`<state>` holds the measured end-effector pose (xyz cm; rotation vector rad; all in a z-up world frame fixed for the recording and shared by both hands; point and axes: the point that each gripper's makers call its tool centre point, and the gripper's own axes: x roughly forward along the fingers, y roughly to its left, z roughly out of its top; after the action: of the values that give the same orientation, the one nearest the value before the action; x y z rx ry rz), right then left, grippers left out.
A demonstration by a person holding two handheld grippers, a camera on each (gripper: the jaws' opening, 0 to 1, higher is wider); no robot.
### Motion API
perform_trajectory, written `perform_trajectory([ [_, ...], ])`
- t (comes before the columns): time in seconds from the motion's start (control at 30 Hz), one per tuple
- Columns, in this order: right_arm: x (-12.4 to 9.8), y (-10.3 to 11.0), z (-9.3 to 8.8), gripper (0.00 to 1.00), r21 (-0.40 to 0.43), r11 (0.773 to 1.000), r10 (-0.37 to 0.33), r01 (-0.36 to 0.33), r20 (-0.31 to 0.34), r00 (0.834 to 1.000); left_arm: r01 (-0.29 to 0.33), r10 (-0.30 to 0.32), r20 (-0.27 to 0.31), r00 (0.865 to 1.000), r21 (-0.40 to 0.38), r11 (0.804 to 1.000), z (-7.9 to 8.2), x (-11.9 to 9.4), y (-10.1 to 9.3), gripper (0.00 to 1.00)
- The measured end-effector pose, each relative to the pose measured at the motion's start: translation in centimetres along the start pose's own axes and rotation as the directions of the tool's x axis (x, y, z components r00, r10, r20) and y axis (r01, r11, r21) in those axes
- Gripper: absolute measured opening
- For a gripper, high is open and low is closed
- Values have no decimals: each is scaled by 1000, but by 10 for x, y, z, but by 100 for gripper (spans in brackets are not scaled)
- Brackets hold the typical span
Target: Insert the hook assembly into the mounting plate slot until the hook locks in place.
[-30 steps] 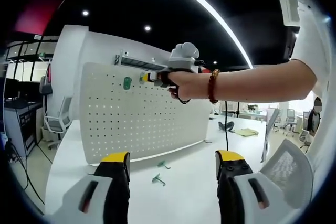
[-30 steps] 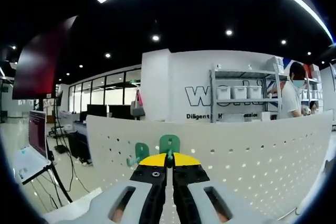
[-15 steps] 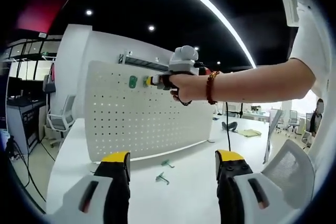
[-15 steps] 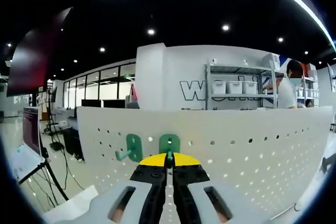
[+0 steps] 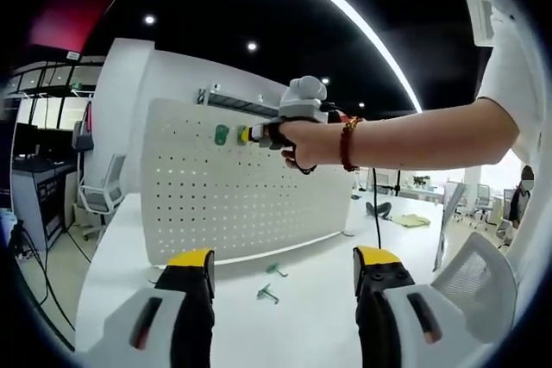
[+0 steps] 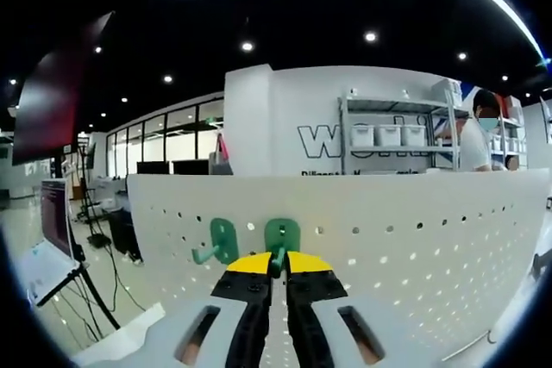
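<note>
Left hand-held gripper (image 5: 283, 271) low, jaws wide apart, holding nothing. Right hand-held gripper (image 6: 274, 263) raised on outstretched arm (image 5: 431, 135), jaws nearly closed, hand (image 5: 302, 140) gripping handle.

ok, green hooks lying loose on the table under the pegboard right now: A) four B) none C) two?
C: the left gripper view shows two green hooks lying on the white table in front of the pegboard, while the right gripper holds another green hook at the board beside one already mounted.
</note>
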<state>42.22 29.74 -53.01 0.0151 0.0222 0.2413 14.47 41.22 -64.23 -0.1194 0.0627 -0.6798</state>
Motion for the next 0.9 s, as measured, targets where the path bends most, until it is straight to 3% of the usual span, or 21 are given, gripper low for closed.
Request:
perform_trajectory([
  [0.1,-1,2,7,7,-23,1000,12,-11,28,1000,6,-6,-6,1000,5,1000,0,1,-2,67],
  [0.43,5,3,8,7,-31,998,46,-45,11,999,14,-14,-5,1000,9,1000,2,4,-5,67],
  [0.63,5,-6,18,6,-8,1000,12,-12,59,998,13,-13,-8,1000,8,1000,2,4,-6,67],
  [0.9,6,-1,15,6,-3,999,39,-39,42,998,12,-12,-8,1000,1,1000,1,4,-6,67],
])
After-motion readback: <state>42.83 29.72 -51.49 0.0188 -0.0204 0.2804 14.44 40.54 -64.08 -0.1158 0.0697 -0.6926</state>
